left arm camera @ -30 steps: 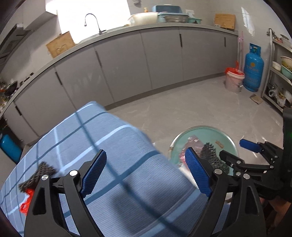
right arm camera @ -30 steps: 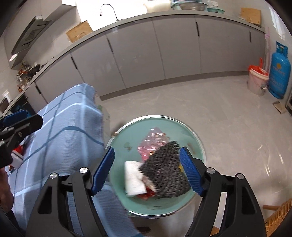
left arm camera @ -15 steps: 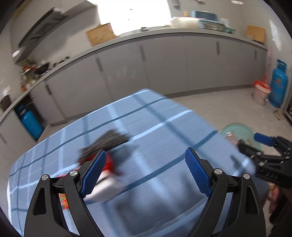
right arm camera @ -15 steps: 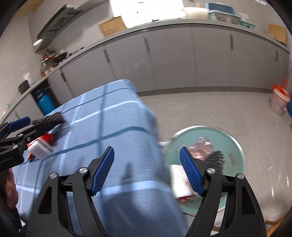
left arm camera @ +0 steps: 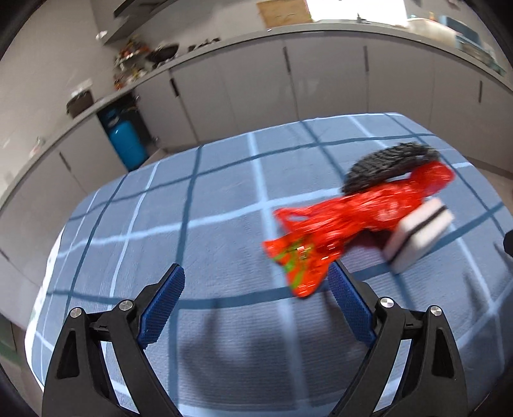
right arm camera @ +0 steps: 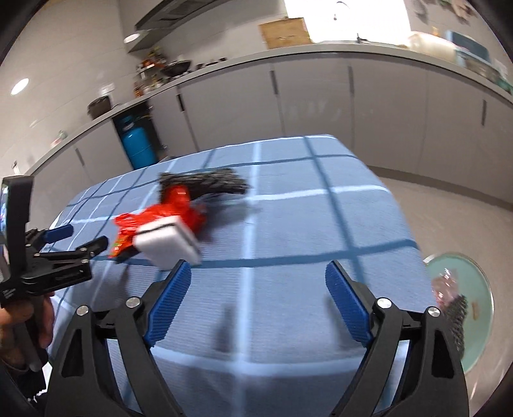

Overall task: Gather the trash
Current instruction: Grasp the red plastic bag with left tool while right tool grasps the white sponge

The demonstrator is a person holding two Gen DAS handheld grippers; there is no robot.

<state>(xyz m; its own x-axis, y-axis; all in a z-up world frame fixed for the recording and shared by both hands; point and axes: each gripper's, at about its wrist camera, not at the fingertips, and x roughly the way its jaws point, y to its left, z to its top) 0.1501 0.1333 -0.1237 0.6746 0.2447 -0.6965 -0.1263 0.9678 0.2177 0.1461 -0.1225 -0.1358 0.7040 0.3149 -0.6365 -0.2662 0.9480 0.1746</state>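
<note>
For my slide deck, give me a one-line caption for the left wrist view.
Open left gripper approaches a red wrapper, white sponge and black mesh on a blue checked tablecloth.

Grey cabinets (left arm camera: 256,86) line the white-walled kitchen under a bright window (right arm camera: 346,19).

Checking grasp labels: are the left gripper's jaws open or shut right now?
Open. The left gripper has its blue pads spread wide over the blue checked cloth, nothing between them; the red wrapper lies just ahead, by its right pad.
</note>
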